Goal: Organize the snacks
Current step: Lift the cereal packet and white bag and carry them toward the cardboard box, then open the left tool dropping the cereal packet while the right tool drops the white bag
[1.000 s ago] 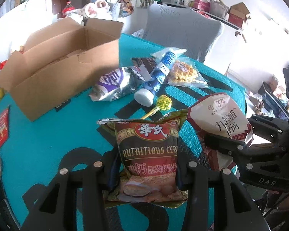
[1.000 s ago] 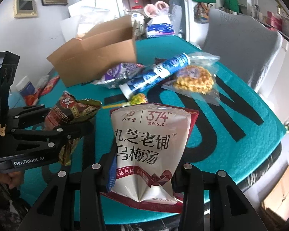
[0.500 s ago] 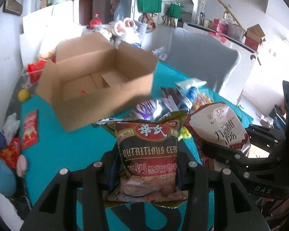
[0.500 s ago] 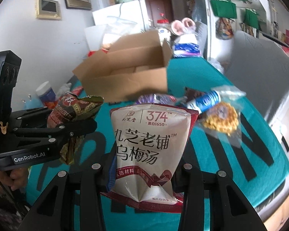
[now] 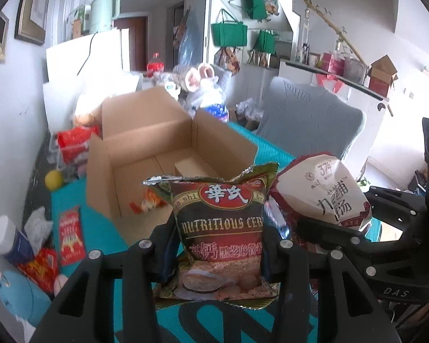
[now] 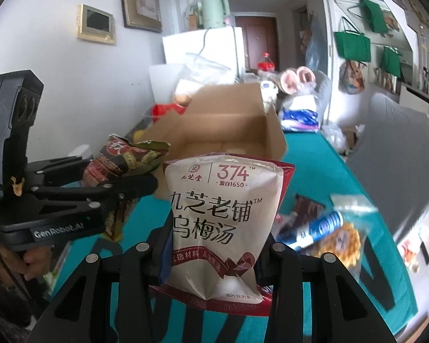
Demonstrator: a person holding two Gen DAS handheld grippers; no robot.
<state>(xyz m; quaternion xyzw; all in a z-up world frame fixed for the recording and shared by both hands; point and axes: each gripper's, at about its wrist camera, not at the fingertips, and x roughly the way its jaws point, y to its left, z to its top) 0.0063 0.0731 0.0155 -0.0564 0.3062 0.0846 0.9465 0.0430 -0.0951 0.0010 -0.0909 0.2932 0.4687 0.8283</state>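
My left gripper (image 5: 218,253) is shut on a brown and red cereal packet (image 5: 220,228), held in the air just before the open cardboard box (image 5: 157,154). My right gripper (image 6: 214,253) is shut on a white and red plum-drink pouch (image 6: 223,214), also held up near the box (image 6: 228,125). The pouch shows at the right in the left wrist view (image 5: 326,194). The cereal packet (image 6: 125,160) and left gripper (image 6: 146,185) show at the left in the right wrist view. A small red snack packet (image 5: 148,203) lies inside the box.
The teal table mat (image 6: 329,177) carries a blue tube (image 6: 314,227) and a waffle bag (image 6: 340,241) at the right. Red packets (image 5: 70,234), a white-capped bottle (image 5: 7,240) and a yellow ball (image 5: 53,179) lie left of the box. A grey chair (image 5: 309,123) stands behind.
Both grippers have risen and moved toward the box with their packets still held. The box now fills the middle of both views, and the snacks on the table have dropped from the left view.
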